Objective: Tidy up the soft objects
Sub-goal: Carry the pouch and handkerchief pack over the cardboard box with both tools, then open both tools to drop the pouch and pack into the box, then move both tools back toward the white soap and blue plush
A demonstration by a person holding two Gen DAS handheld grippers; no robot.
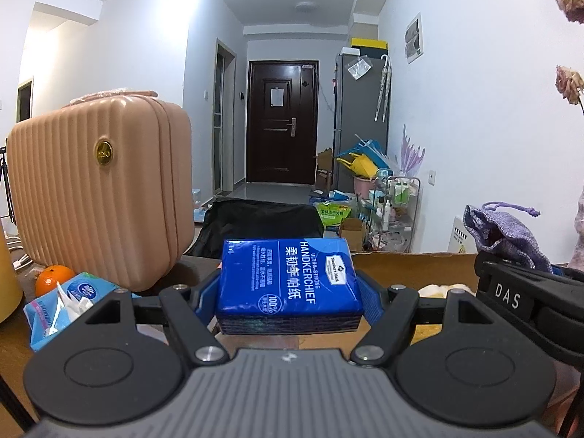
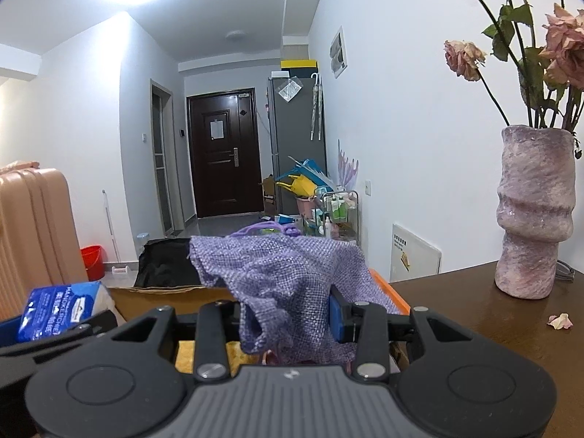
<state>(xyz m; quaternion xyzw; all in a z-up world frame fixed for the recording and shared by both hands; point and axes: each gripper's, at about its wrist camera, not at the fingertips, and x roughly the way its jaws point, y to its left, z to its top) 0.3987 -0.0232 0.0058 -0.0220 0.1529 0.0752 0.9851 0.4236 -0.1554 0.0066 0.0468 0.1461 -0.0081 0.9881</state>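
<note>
My left gripper (image 1: 288, 292) is shut on a blue handkerchief tissue pack (image 1: 288, 281) and holds it above a brown cardboard box (image 1: 412, 266). My right gripper (image 2: 288, 315) is shut on a purple woven drawstring pouch (image 2: 292, 284), held over the same box (image 2: 164, 294). The pouch also shows at the right of the left wrist view (image 1: 507, 233), above the right gripper's black body. The tissue pack shows at the lower left of the right wrist view (image 2: 54, 310). Something white and fluffy (image 1: 443, 289) lies in the box.
A pink ribbed case (image 1: 98, 189) stands at the left on the wooden table (image 2: 492, 328). An orange (image 1: 53, 278) and a light blue tissue packet (image 1: 58, 310) lie before it. A pink vase (image 2: 534, 211) with dried roses stands at the right. A fallen petal (image 2: 560, 320) lies near it.
</note>
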